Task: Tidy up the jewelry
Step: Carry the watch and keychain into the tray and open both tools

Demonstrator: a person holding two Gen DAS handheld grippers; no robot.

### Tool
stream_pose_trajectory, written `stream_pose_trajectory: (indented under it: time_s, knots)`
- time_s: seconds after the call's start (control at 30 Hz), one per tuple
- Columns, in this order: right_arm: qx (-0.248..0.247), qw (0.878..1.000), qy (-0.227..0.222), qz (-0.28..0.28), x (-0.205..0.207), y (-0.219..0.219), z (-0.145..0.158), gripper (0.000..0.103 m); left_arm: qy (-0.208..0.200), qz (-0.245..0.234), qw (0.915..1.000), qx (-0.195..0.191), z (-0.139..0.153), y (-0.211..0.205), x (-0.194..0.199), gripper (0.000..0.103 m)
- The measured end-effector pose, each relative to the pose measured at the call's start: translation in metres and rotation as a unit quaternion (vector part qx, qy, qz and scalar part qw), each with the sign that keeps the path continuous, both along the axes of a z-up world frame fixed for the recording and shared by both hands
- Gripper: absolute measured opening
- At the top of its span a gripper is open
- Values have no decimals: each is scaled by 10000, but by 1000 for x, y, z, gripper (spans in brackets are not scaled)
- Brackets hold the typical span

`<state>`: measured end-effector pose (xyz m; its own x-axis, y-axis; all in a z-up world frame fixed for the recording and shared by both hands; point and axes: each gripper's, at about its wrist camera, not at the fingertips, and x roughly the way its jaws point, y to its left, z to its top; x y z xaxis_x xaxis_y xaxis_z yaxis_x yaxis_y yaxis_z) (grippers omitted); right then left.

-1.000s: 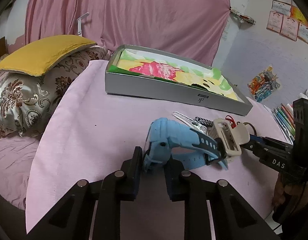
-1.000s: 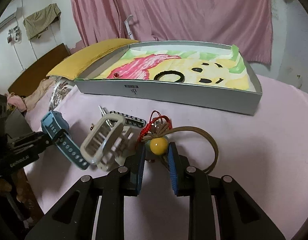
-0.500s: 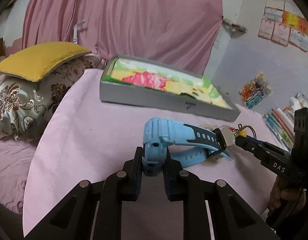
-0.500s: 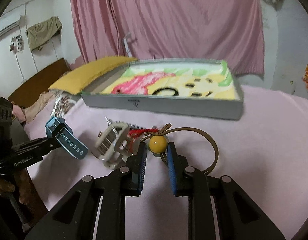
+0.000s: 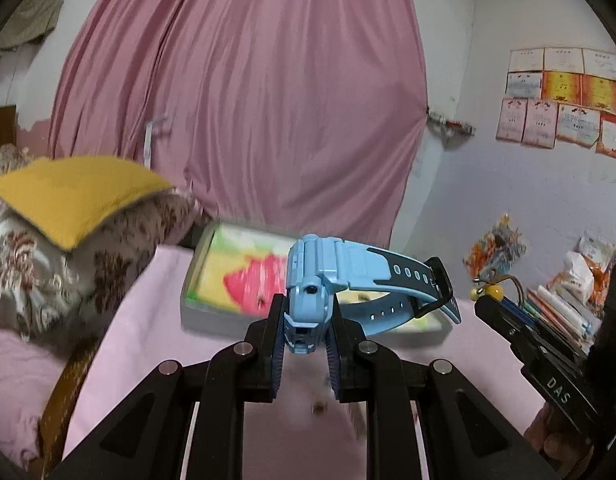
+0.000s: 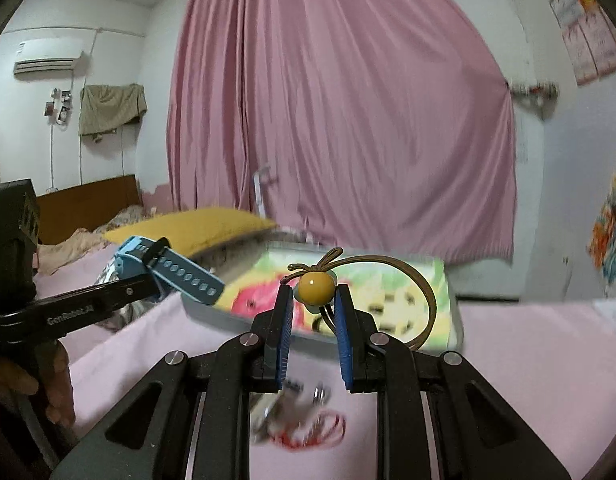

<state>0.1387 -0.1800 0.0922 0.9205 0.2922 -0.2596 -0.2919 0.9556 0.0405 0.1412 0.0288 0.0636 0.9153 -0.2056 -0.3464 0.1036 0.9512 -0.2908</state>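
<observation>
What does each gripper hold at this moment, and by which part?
The left gripper holds the blue watch by its case. The right gripper holds the brown cord bracelet by its yellow bead.

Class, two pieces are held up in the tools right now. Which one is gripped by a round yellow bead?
The brown cord bracelet in the right tool, pinched at its yellow bead. The left tool holds the blue watch by its case.

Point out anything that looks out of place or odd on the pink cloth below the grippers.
A small tangle of leftover pieces lies loose on the pink cloth below the right gripper: a pale metal clip mixed with a red cord. It is blurred, so details are unclear. The shallow grey tray beyond looks blurred but not disturbed.
</observation>
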Motion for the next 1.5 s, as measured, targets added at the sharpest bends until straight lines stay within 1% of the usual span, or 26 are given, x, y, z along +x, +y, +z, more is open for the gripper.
stream_pose_trajectory:
  time_s: [0.13,0.27,0.4,0.5,0.57,0.63,0.77,0.8,0.9,1.03,1.1,1.23,1.5]
  knots:
    - [-49,9996,-275,-43,13,3,14,18,-337,108,9993,150,15,-4,16,17]
    - [-206,9983,-538,-122,32,8,25,18,-677,205,9969,351,25,-9,36,17]
    - [-340,9975,-588,-178,53,15,32,18,-791,226,9951,541,30,-14,60,17]
    - [-368,9982,-437,-187,71,20,31,18,-724,211,9952,625,29,-16,75,17]
    - [-381,9989,-208,-190,84,23,25,18,-601,185,9960,642,27,-17,87,17]
    - [-372,9992,54,-168,98,23,18,18,-358,169,9969,676,23,-18,101,17]
    - [-313,9971,680,-139,124,19,-2,18,337,58,9966,746,8,-17,124,17]
    - [-294,9962,810,-133,128,18,-8,18,547,30,9955,771,3,-17,130,17]
    - [-193,9911,1317,-60,143,14,-24,18,1007,-59,9920,759,-12,-14,142,17]
    - [-185,9823,1864,60,155,11,-47,18,1456,-221,9860,784,-28,-16,153,17]
    - [-166,9783,2063,106,159,10,-57,18,1724,-340,9809,836,-36,-19,159,17]
    - [-91,9712,2375,172,165,11,-74,18,1989,-448,9745,936,-45,-25,165,17]
    - [-31,9629,2687,261,174,13,-81,19,2315,-441,9671,964,-53,-24,169,17]
